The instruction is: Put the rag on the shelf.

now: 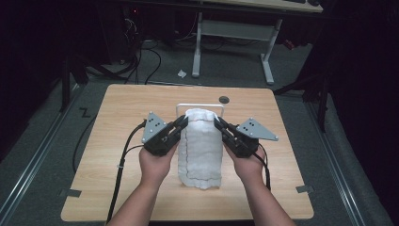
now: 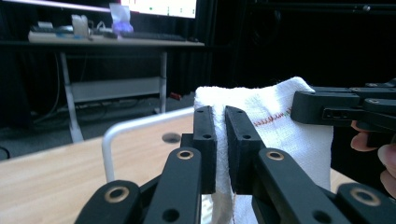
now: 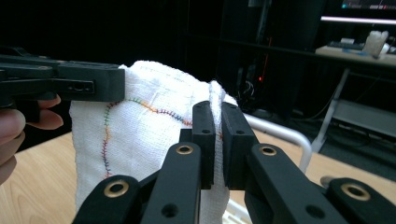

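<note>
Apparently unlabelled, the white towel (image 1: 202, 146) is pinched by left gripper (image 1: 181, 123) and right gripper (image 1: 219, 124) over the table (image 1: 117, 141).

The towel (image 1: 202, 146) is white with a line of multicoloured stitching. Both grippers' fingers (image 2: 205, 140) are black, their top plates (image 1: 154, 125) grey. The counter (image 1: 122, 113) is light wood; the rack (image 3: 280, 133) is white.

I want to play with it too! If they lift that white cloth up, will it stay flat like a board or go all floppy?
Probably floppy: the white cloth already bunches and folds where the left gripper and right gripper pinch its top corners. It looks thin and woven, so likely light. It shouldn't slip easily, since both pairs of jaws are closed on it.
</note>
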`<action>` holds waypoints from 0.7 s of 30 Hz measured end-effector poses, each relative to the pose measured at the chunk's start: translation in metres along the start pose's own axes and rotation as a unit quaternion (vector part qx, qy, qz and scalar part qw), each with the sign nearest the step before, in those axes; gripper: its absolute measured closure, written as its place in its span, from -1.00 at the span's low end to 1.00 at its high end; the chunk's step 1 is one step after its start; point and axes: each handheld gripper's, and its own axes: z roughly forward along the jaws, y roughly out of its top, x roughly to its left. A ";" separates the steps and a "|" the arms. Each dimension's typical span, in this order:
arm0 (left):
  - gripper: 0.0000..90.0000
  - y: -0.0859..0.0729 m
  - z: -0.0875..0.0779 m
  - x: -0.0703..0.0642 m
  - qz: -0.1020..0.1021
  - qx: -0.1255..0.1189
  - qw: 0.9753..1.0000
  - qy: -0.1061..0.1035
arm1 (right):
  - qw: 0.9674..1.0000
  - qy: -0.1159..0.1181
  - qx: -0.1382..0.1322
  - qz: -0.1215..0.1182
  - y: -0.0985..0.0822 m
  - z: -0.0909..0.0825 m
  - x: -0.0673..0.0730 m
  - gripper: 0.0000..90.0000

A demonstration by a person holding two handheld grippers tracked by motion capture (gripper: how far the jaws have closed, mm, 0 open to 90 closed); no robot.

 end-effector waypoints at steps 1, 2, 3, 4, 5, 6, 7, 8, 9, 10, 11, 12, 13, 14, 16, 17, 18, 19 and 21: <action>0.86 0.002 0.000 0.000 0.001 -0.003 1.000 0.000 | 1.000 -0.001 -0.005 0.000 0.004 -0.001 0.000 0.91; 0.86 0.006 0.000 0.000 0.004 -0.006 1.000 0.000 | 1.000 -0.001 -0.007 -0.001 0.006 -0.002 0.000 0.91; 0.86 0.010 -0.001 -0.001 0.007 -0.010 1.000 0.000 | 1.000 -0.003 -0.010 -0.002 0.009 -0.002 0.000 0.91; 0.86 0.013 -0.001 -0.001 0.009 -0.014 1.000 0.001 | 1.000 -0.004 -0.020 -0.004 0.016 -0.004 -0.001 0.91; 0.86 0.020 -0.002 -0.002 0.014 -0.022 1.000 0.001 | 1.000 -0.005 -0.024 -0.005 0.019 -0.005 -0.002 0.91; 0.86 0.020 -0.002 -0.002 0.014 -0.022 1.000 0.001 | 1.000 -0.005 -0.024 -0.005 0.019 -0.005 -0.002 0.91; 0.86 0.024 -0.003 -0.002 0.017 -0.025 1.000 0.002 | 1.000 -0.006 -0.029 -0.004 0.023 -0.006 -0.002 0.91; 0.86 0.027 -0.003 -0.002 0.019 -0.028 0.999 0.002 | 0.999 -0.007 -0.038 -0.005 0.030 -0.008 -0.003 0.91; 0.86 0.030 -0.003 -0.002 0.022 -0.030 0.999 0.005 | 0.999 -0.007 -0.043 -0.007 0.033 -0.009 -0.003 0.91; 0.86 0.034 -0.003 -0.003 0.025 -0.033 0.999 0.005 | 0.999 -0.007 -0.043 -0.007 0.033 -0.009 -0.003 0.91; 0.86 0.037 -0.004 -0.004 0.027 -0.037 0.999 0.004 | 0.999 -0.008 -0.046 -0.008 0.037 -0.010 -0.003 0.91; 0.86 0.040 -0.003 -0.005 0.029 -0.041 0.999 0.001 | 0.999 -0.008 -0.050 -0.008 0.040 -0.011 -0.003 0.91; 0.86 0.042 -0.003 -0.005 0.030 -0.042 0.999 0.001 | 0.998 -0.009 -0.054 -0.009 0.043 -0.012 -0.003 0.91; 0.86 0.045 -0.003 -0.006 0.033 -0.045 0.998 0.001 | 0.998 -0.010 -0.058 -0.011 0.048 -0.013 -0.004 0.91; 0.86 0.050 -0.003 -0.007 0.037 -0.046 0.998 0.001 | 0.998 -0.010 -0.058 -0.011 0.049 -0.013 -0.004 0.91; 0.86 0.052 -0.002 -0.007 0.039 -0.049 0.998 0.001 | 0.998 -0.012 -0.060 -0.013 0.051 -0.013 -0.004 0.91; 0.86 0.054 -0.002 -0.007 0.041 -0.049 0.998 0.001 | 0.998 -0.012 -0.063 -0.014 0.053 -0.013 -0.005 0.91; 0.86 0.056 -0.001 -0.006 0.046 -0.049 0.998 0.001 | 0.998 -0.012 -0.062 -0.016 0.055 -0.013 -0.006 0.91; 0.86 0.059 0.000 -0.005 0.050 -0.049 0.998 -0.002 | 0.998 -0.012 -0.060 -0.017 0.059 -0.012 -0.008 0.91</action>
